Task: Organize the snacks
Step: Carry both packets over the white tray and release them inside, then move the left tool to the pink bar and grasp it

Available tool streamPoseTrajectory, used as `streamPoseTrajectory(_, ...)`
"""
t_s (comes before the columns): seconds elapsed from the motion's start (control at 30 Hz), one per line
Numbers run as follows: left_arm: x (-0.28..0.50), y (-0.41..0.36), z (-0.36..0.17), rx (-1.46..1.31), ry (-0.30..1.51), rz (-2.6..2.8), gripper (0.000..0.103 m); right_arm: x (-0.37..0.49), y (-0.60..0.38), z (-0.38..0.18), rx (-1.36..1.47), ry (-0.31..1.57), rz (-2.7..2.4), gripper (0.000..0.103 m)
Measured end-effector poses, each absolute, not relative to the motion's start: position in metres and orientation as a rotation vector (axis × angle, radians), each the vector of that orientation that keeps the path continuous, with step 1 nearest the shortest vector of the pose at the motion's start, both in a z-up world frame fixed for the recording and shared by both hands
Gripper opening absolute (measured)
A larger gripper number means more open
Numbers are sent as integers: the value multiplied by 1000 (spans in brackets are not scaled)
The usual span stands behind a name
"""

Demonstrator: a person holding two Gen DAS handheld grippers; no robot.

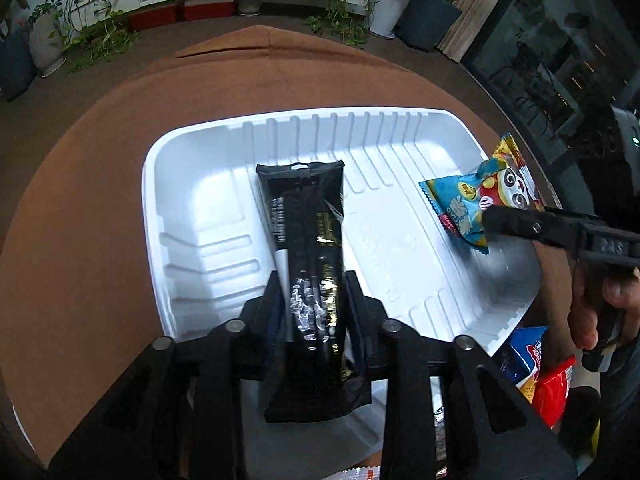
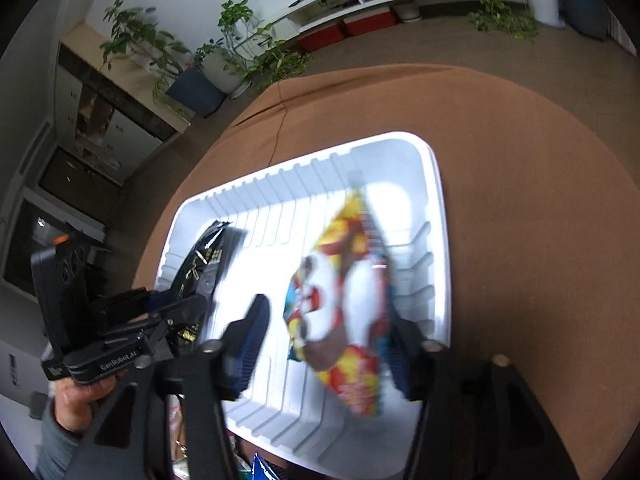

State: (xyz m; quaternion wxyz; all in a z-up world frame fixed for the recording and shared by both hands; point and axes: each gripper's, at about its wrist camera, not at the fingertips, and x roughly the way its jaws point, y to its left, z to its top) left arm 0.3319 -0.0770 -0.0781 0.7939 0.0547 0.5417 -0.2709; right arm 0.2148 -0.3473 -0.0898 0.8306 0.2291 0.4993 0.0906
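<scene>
A white ribbed tray (image 1: 192, 208) lies on the brown table. My left gripper (image 1: 314, 284) is shut on a long black snack packet (image 1: 308, 248) and holds it over the tray; it also shows in the right wrist view (image 2: 204, 256). My right gripper (image 2: 326, 316) has its jaws wide apart, with a colourful panda snack bag (image 2: 344, 300) blurred between them above the tray (image 2: 400, 148). In the left wrist view that bag (image 1: 476, 200) hangs at the tip of the right gripper (image 1: 490, 218) over the tray's right rim.
Several loose snack packets, blue (image 1: 520, 356) and red (image 1: 554, 392), lie at the near right of the tray. The brown tablecloth (image 1: 100, 200) surrounds the tray. Potted plants (image 1: 48, 36) and a white shelf stand beyond the table.
</scene>
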Motion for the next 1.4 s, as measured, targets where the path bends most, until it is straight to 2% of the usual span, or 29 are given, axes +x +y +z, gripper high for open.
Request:
streamPoseTrajectory(0.07, 330, -77, -76, 117, 1149, -581, 59, 218, -343, -90, 462, 1071, 189, 72)
streamPoseTrajectory(0.13, 329, -76, -71, 119, 1126, -568, 69, 215, -340, -89, 444, 1082, 188, 73)
streamPoseTrajectory(0.4, 323, -68, -48, 97, 1066, -592, 72, 206, -347, -83, 610, 1108, 245, 75)
streamPoseTrajectory(0.53, 316, -57, -28, 66, 1010, -590, 76, 198, -346, -68, 693, 1100, 309, 81)
streamPoseTrajectory(0.77, 281, -33, 5, 77, 931, -545, 96, 174, -323, -30, 667, 1066, 366, 82)
streamPoseTrajectory(0.87, 259, -20, 18, 60, 895, -517, 103, 156, -314, -14, 634, 1012, 355, 86)
streamPoseTrajectory(0.97, 229, -8, 30, 74, 855, -507, 103, 130, -304, -1, 593, 950, 308, 94)
streamPoseTrajectory(1.27, 113, 3, 35, 232, 735, -572, 103, 41, -264, 4, 503, 844, 225, 98)
streamPoseTrajectory(1.4, 63, 1, 26, 320, 766, -524, 103, -5, -238, 2, 387, 797, 128, 98)
